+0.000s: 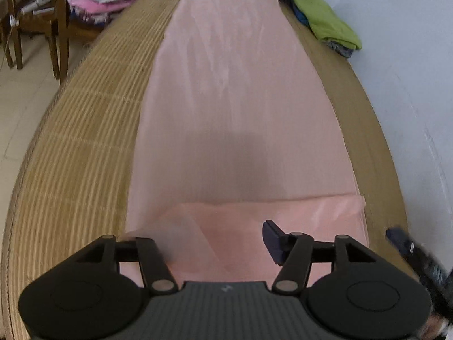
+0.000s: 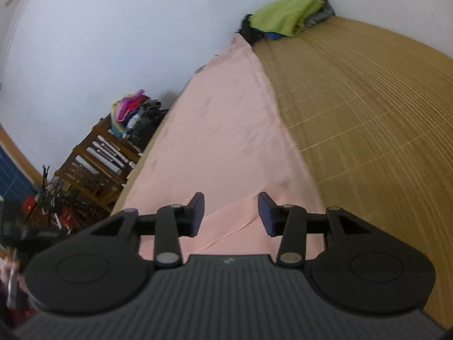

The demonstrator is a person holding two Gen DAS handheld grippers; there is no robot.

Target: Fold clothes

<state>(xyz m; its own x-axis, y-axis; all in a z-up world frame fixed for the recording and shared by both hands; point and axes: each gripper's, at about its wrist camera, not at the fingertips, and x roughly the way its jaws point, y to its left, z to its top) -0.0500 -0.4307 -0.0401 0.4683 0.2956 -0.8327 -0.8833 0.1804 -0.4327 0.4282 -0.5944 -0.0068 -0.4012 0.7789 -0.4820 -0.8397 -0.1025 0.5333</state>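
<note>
A long pale pink cloth point(image 1: 226, 99) lies flat along a woven bamboo mat point(image 1: 85, 147). Its near end is folded back on itself, with the fold's edge running across just beyond my left gripper point(image 1: 203, 239). That gripper hangs low over the folded end with its jaws wide apart. The right pad point(image 1: 273, 240) is bare, while blurred pink fabric hides the left fingertip. In the right wrist view the pink cloth point(image 2: 226, 130) stretches away, and my right gripper point(image 2: 230, 214) is open above a fold line with nothing between its pads. A blurred dark blue gripper finger point(image 1: 407, 249) shows at the right edge.
A pile of clothes topped by a lime-green garment point(image 1: 322, 17) lies at the mat's far end against the white wall point(image 1: 396, 56). Wooden chairs point(image 1: 36, 22) stand on the tiled floor to the left, and one carries stacked clothes point(image 1: 104, 0). Bare mat point(image 2: 368, 127) lies beside the cloth.
</note>
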